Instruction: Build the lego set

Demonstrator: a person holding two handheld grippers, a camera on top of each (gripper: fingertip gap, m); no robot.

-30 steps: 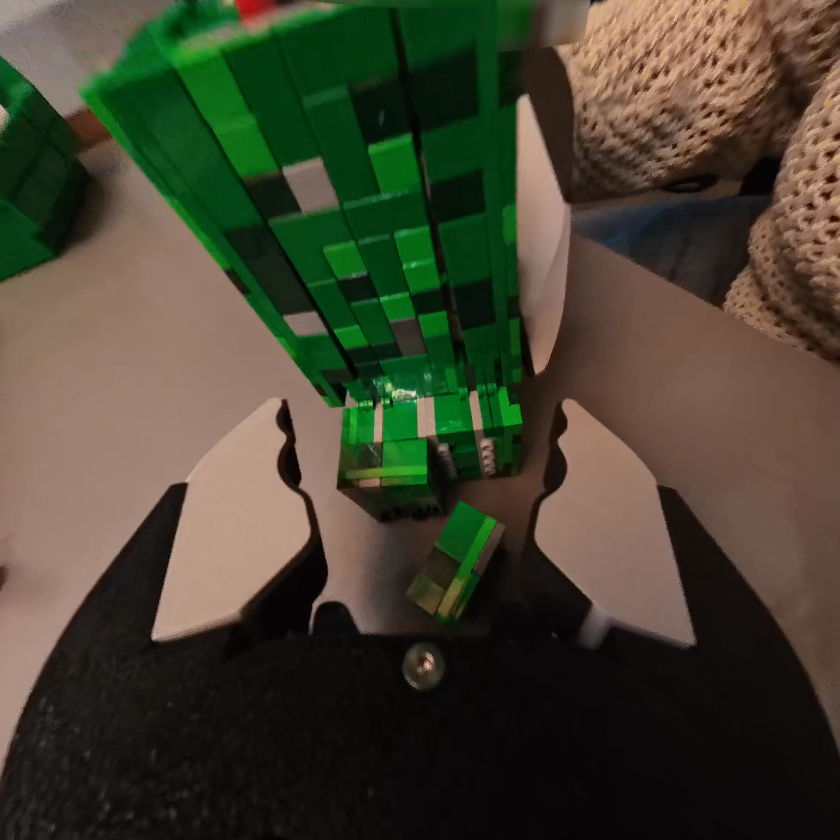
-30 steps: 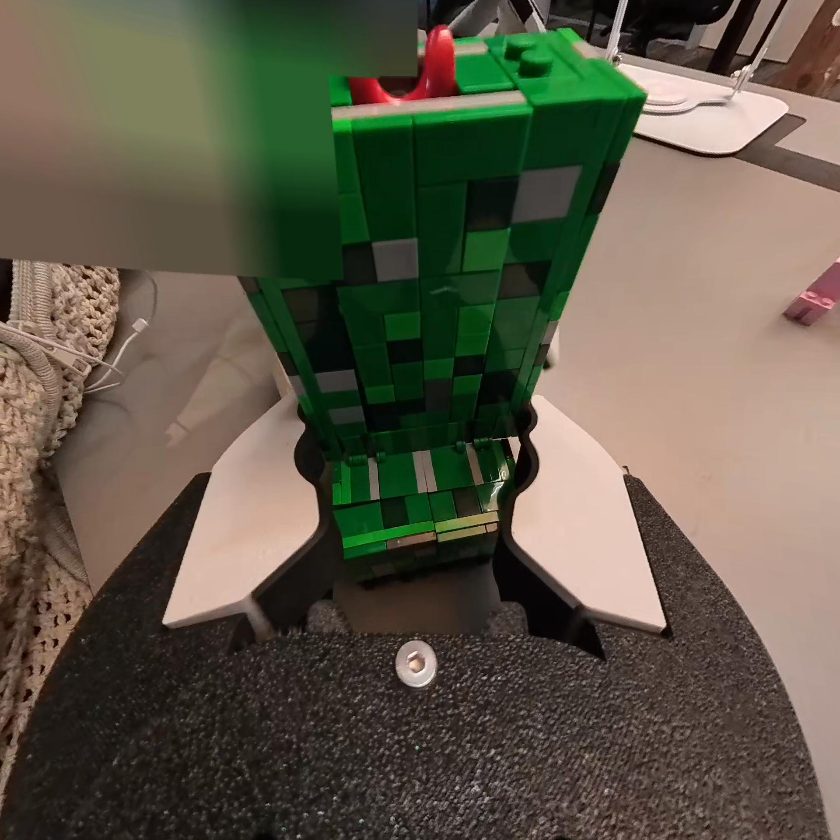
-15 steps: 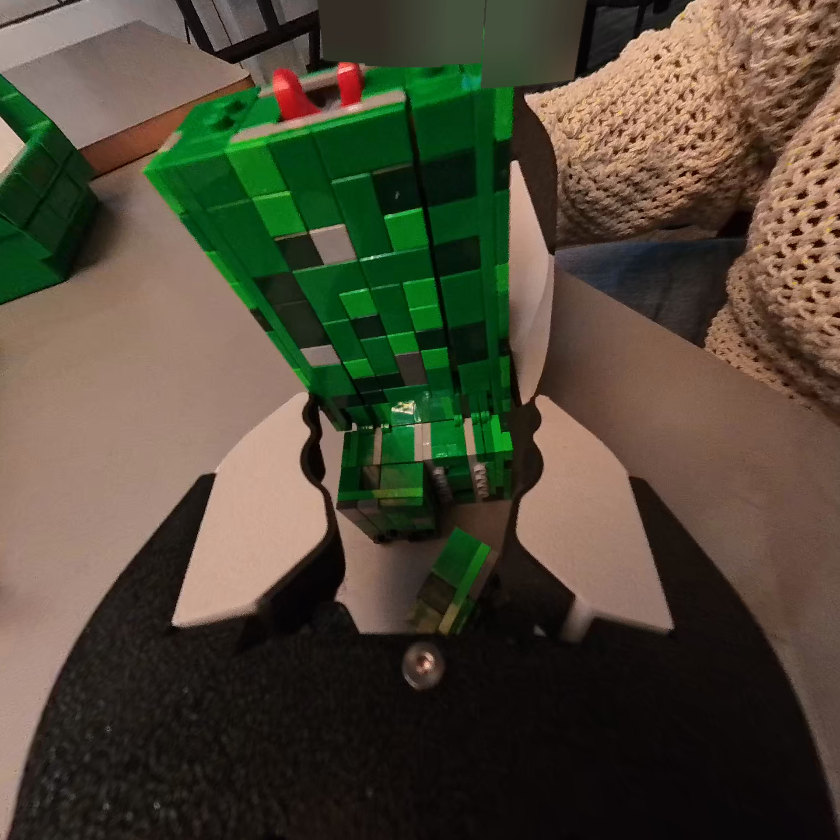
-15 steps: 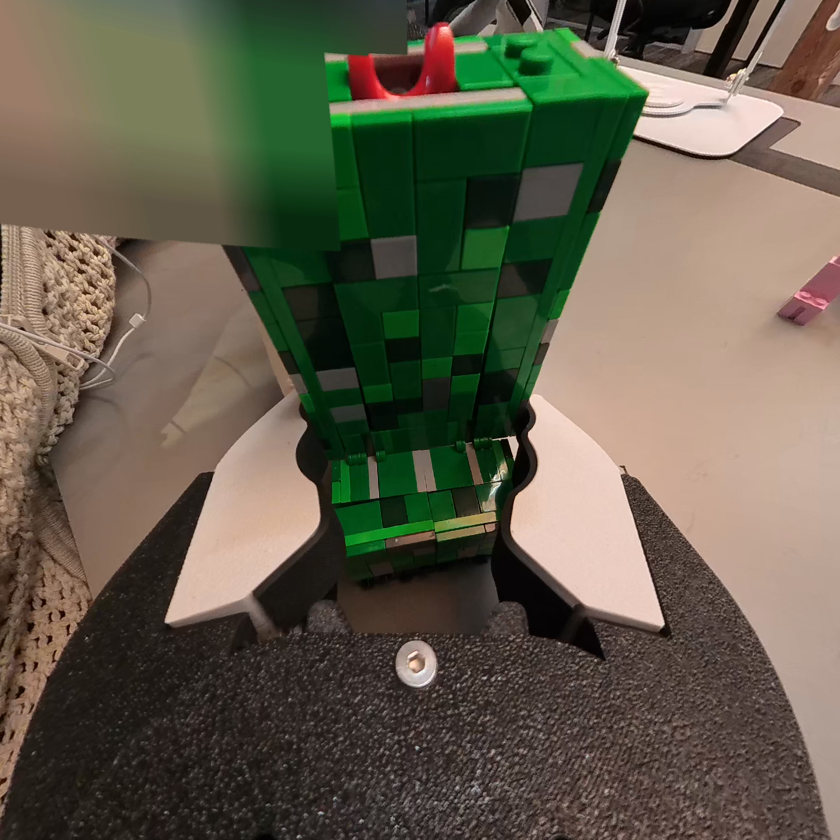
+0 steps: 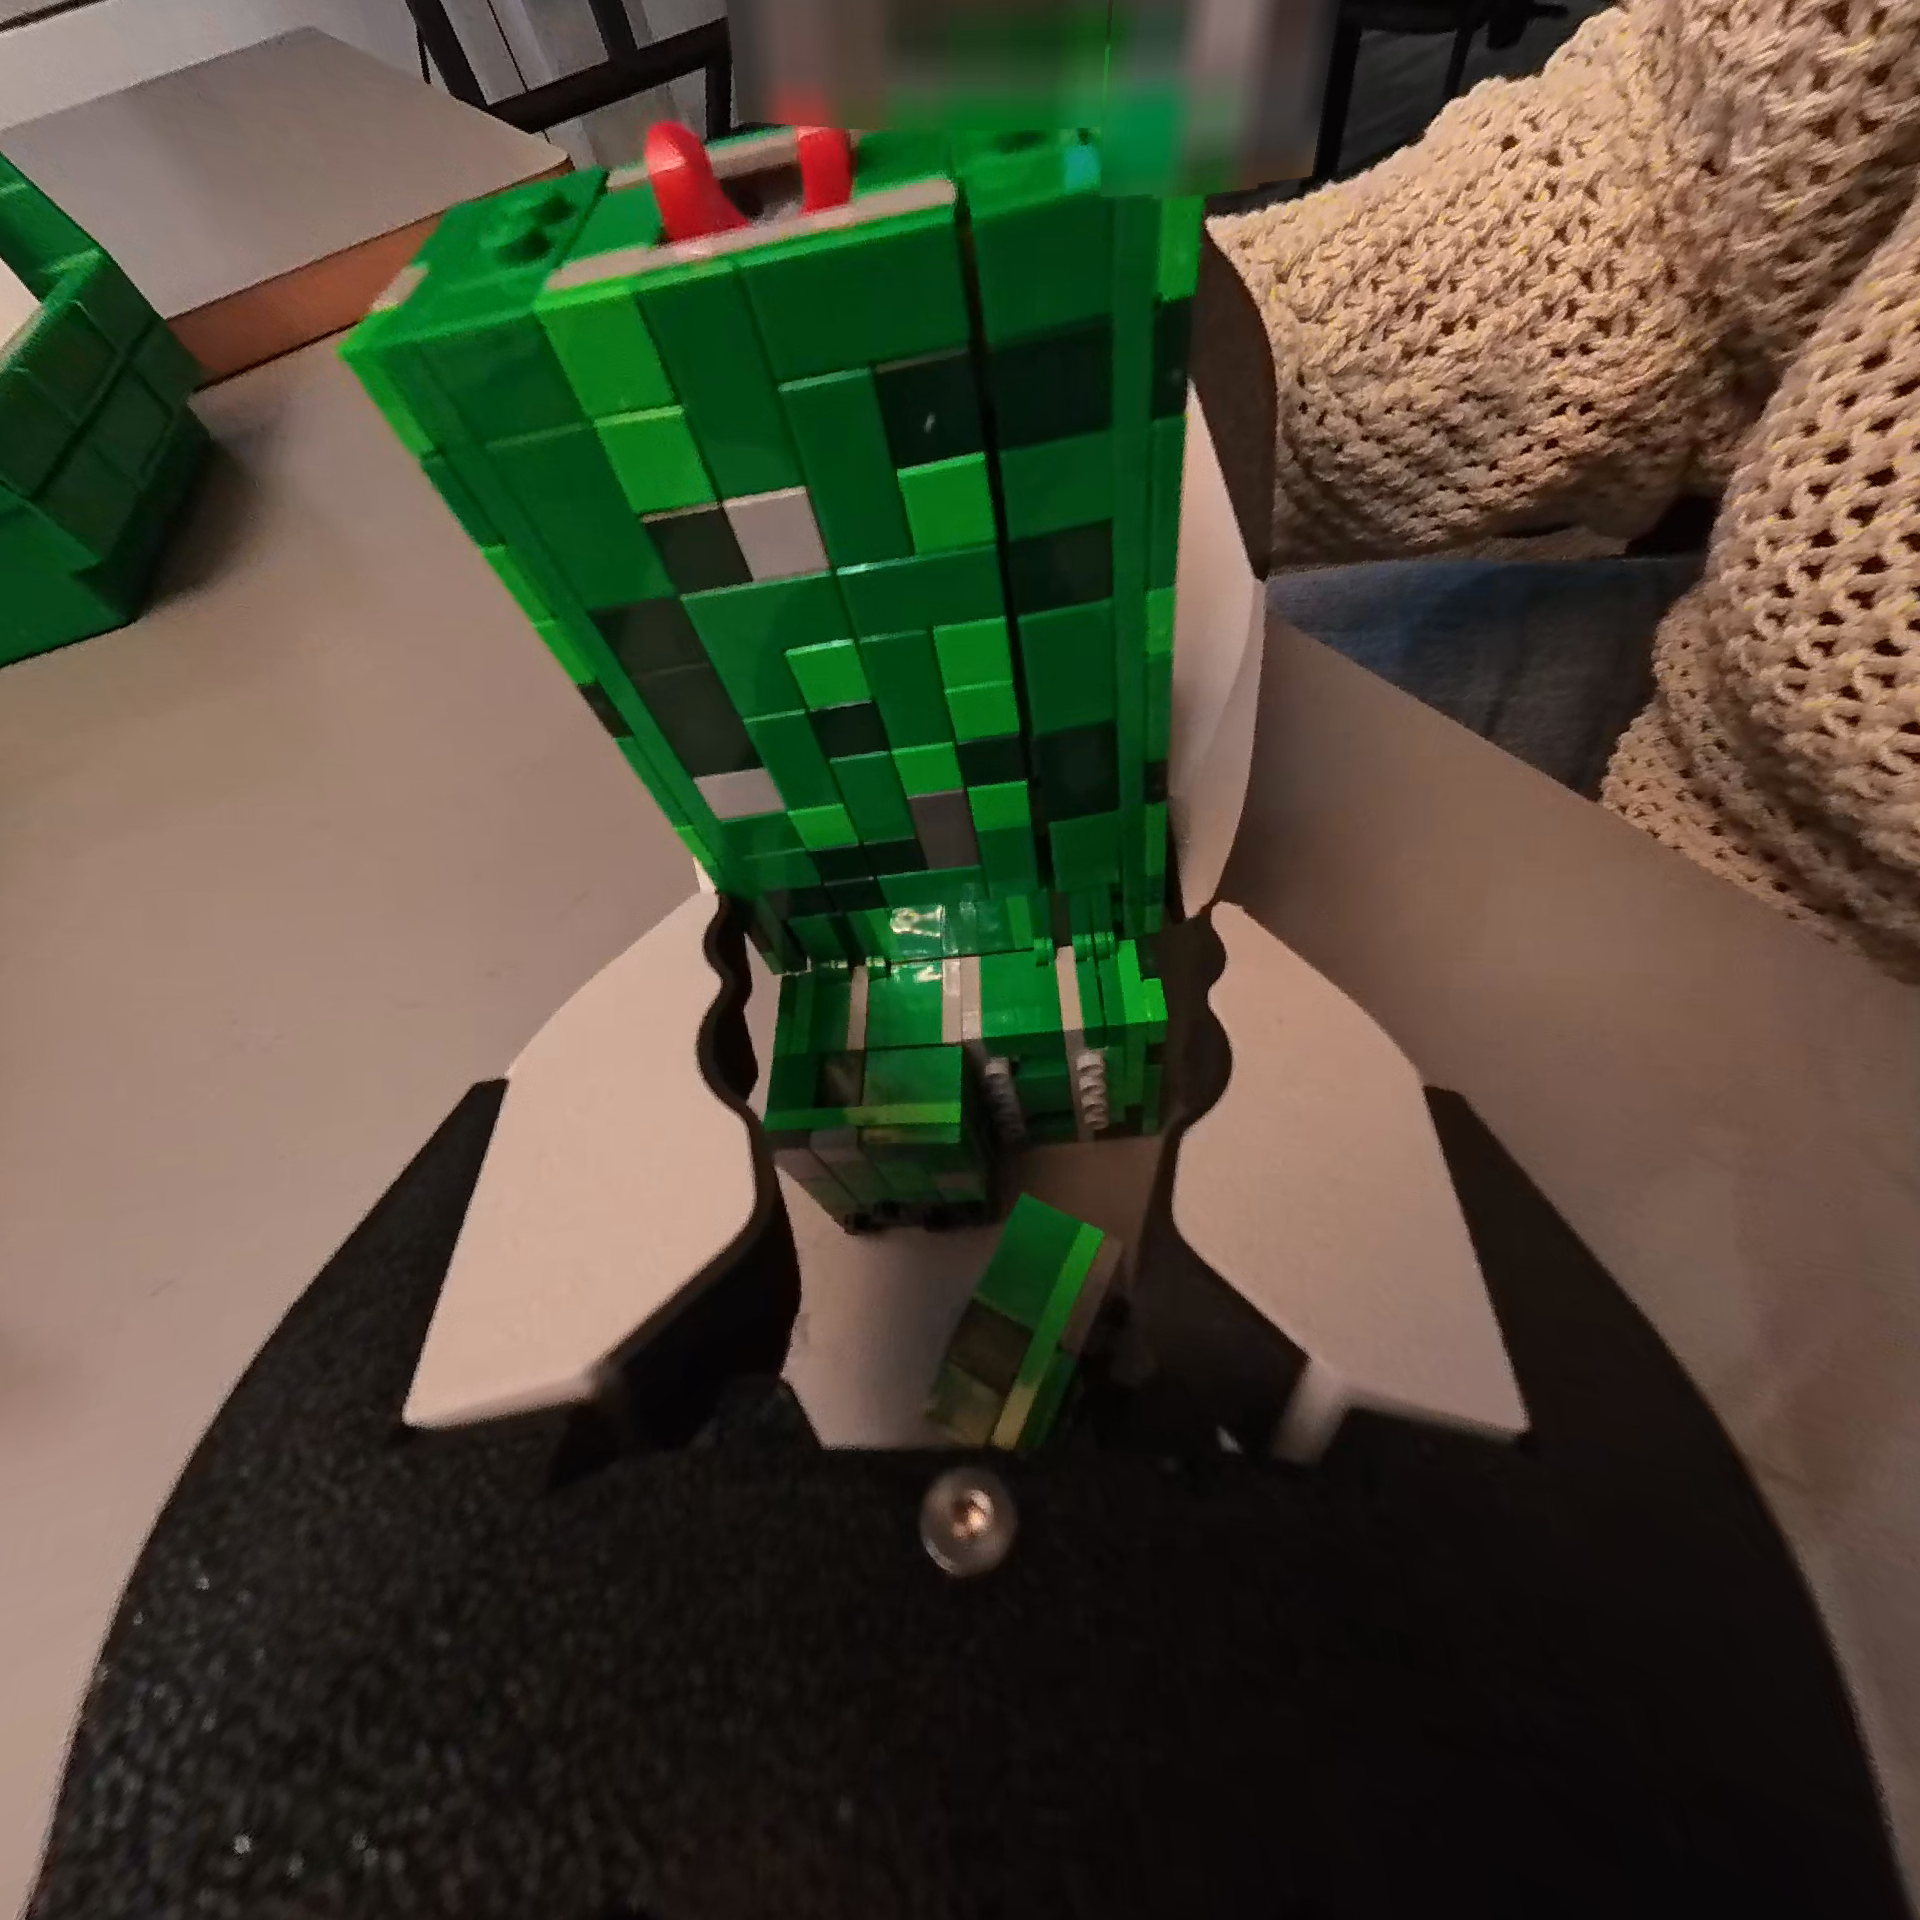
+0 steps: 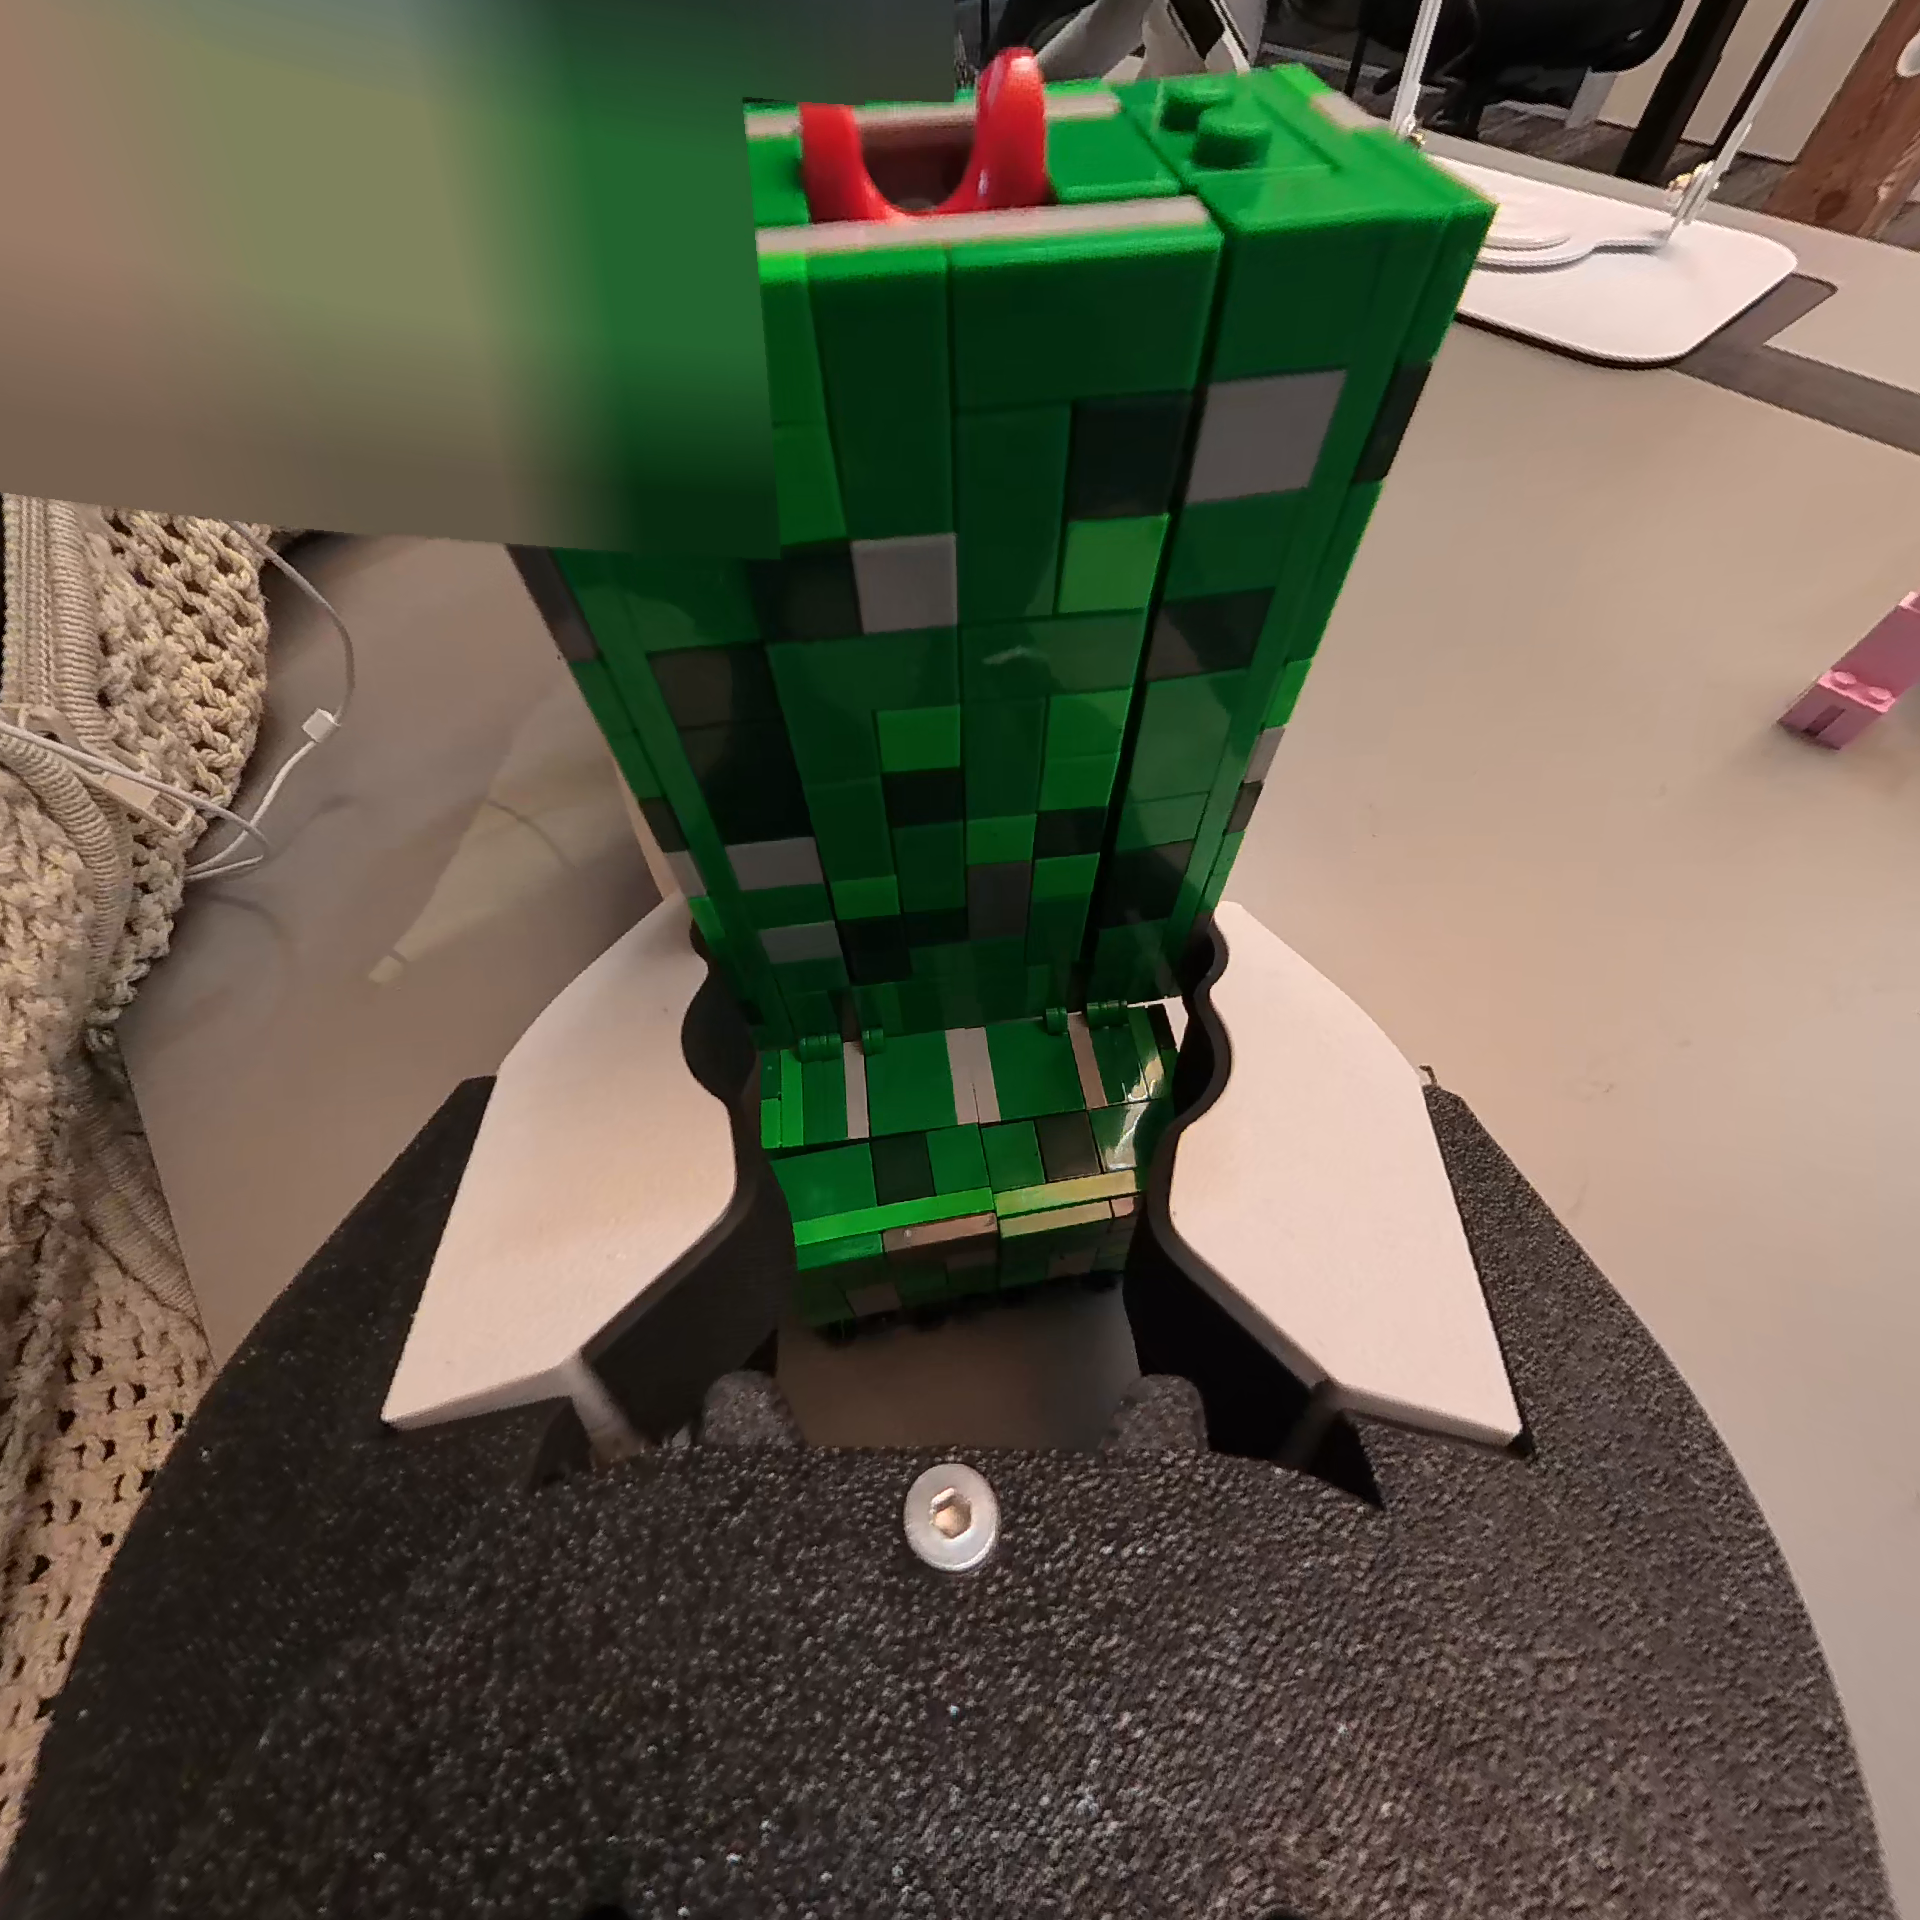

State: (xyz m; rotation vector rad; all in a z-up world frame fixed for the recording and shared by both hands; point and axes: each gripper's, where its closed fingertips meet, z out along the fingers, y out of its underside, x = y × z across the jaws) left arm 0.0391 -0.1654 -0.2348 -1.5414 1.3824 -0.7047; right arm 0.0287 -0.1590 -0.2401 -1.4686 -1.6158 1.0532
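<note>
Plainly, with the right gripper (image 6: 961,1122) pinching the tall green brick-built figure (image 6: 1039,644) low at its feet and the left gripper (image 5: 961,1101) spread around them, the small loose green foot block (image 5: 1023,1340) could get knocked away, or the figure tip.

Both tongs (image 5: 961,1039) (image 6: 961,1091) nearly closed, level.

Green brick tower (image 6: 997,665): glossy smooth plastic, tiles catching glare | loose green piece (image 5: 1023,1340): shiny plastic | right gripper (image 6: 956,1132): matt pale fingers, grainy black foam body, bright metal screw (image 6: 951,1527) | table (image 6: 1558,831): smooth matt beige | sweater (image 5: 1558,416): chunky cream open knit.
</note>
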